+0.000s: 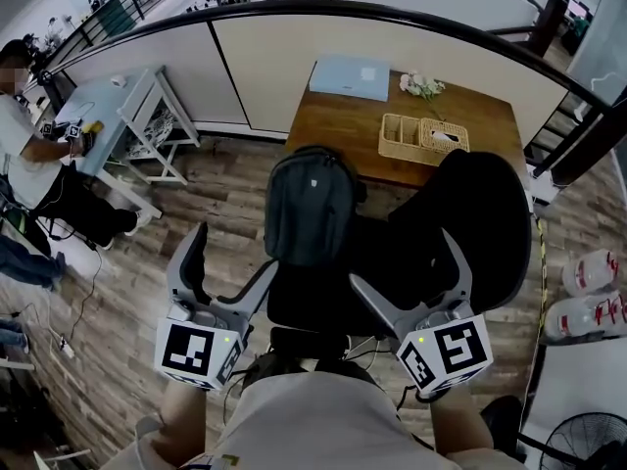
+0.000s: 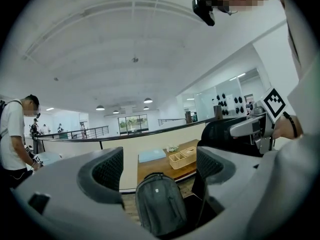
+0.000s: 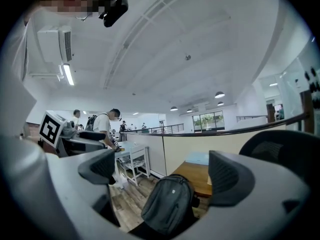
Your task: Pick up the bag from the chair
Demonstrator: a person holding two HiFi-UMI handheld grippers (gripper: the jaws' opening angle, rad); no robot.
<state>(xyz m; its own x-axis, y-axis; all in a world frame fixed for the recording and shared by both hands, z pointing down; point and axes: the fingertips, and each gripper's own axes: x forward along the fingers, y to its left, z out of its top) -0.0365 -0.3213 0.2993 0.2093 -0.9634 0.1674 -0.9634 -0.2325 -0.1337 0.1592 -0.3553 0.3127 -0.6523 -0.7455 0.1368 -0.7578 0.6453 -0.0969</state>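
Open office, wood-plank floor [image 1: 225, 199], with a curved railing [image 1: 294, 13] running behind. You're holding both grippers low by your torso. The left gripper [image 1: 238, 248] and right gripper [image 1: 400, 258] are each sitting with jaws wide apart and nothing between them, both well short of the target.

The grey backpack [image 1: 311, 204] is standing upright on the seat of the black office chair [image 1: 475, 228], with the backrest to its right. It's showing between the jaws in both gripper views, so you're lining up fine.

I'd be reaching one gripper to the top of the pack and closing on a handle or a fold of fabric, not the smooth face. No handle is showing from here. Be lifting straight up, because the wooden desk [image 1: 343, 125] with the wicker organiser [image 1: 423, 137] is sitting just beyond it.
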